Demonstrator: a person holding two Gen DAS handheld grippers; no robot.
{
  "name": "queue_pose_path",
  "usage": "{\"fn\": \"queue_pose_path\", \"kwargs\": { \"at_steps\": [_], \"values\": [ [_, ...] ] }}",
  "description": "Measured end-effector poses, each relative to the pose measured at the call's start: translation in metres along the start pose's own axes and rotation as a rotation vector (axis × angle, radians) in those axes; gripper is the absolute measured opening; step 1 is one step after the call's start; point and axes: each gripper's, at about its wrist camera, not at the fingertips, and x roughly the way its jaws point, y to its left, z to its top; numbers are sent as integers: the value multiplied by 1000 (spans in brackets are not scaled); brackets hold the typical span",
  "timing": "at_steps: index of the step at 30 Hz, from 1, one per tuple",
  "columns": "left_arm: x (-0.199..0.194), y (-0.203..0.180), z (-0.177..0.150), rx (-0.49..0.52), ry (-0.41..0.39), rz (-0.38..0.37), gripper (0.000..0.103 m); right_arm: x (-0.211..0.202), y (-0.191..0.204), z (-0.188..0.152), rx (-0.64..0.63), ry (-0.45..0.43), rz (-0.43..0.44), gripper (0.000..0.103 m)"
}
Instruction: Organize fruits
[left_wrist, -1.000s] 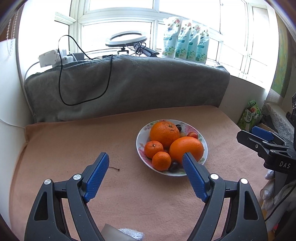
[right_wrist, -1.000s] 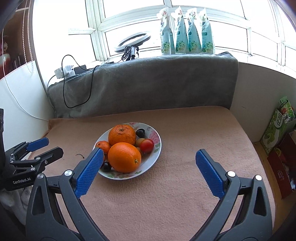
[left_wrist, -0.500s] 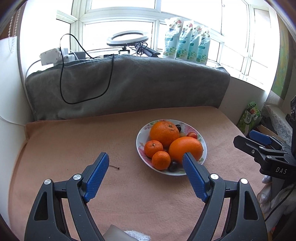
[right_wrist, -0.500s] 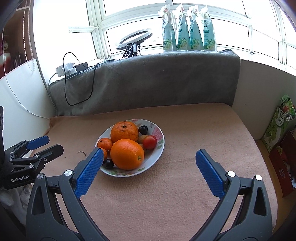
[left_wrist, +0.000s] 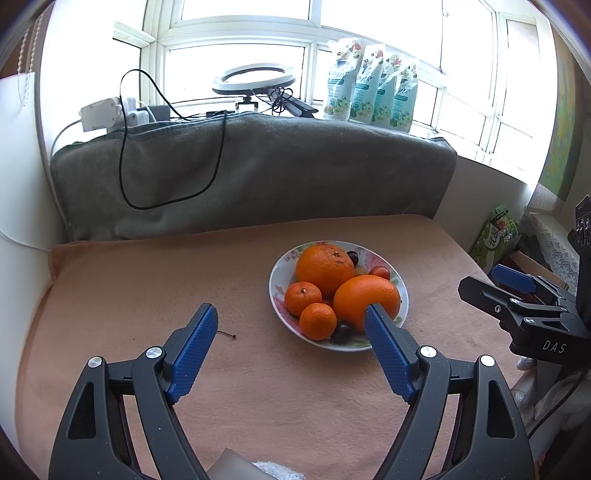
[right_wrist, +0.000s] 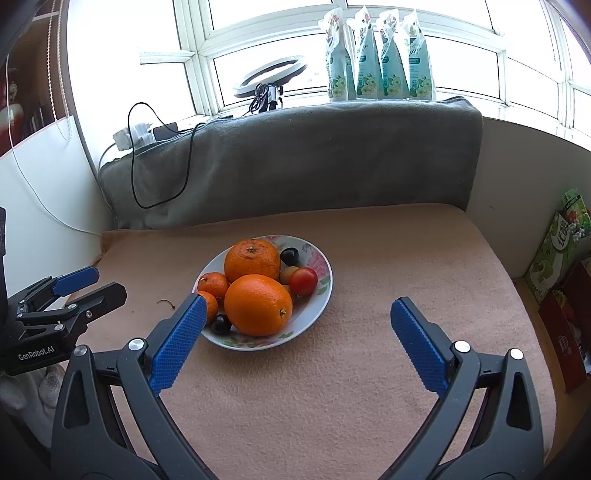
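A flowered white plate (left_wrist: 276, 291) (right_wrist: 325, 284) sits mid-table with fruit piled in it: two big oranges (left_wrist: 325, 267) (right_wrist: 258, 304), two small mandarins (left_wrist: 317, 320) (right_wrist: 213, 284), a red tomato (right_wrist: 303, 281), dark grapes (right_wrist: 289, 255) and a small tan fruit (right_wrist: 288, 275). My left gripper (left_wrist: 291, 317) is open and empty, in front of the plate and a little to its left. My right gripper (right_wrist: 297, 308) is open and empty, in front of the plate's right side. Each gripper shows at the edge of the other's view.
The table is covered with a peach cloth (right_wrist: 369, 369). A grey towel (right_wrist: 314, 158) hangs over the back ledge with a black cable (left_wrist: 166, 166), a ring light (right_wrist: 271, 75) and several pouches (right_wrist: 376, 59). A small stem (left_wrist: 227, 334) lies on the cloth. Boxes (right_wrist: 557, 247) stand at the right.
Both grippers have drawn back and risen slightly; the plate sits a little farther away in both views. Both stay open, and the fruit has not moved.
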Motion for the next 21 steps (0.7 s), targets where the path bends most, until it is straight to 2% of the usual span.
{"fn": "queue_pose_path", "kwargs": {
  "at_steps": [21],
  "values": [
    [-3, -3, 0, -1, -10, -12, 82, 0, 1, -2, 2, 8, -4, 102]
  ]
}}
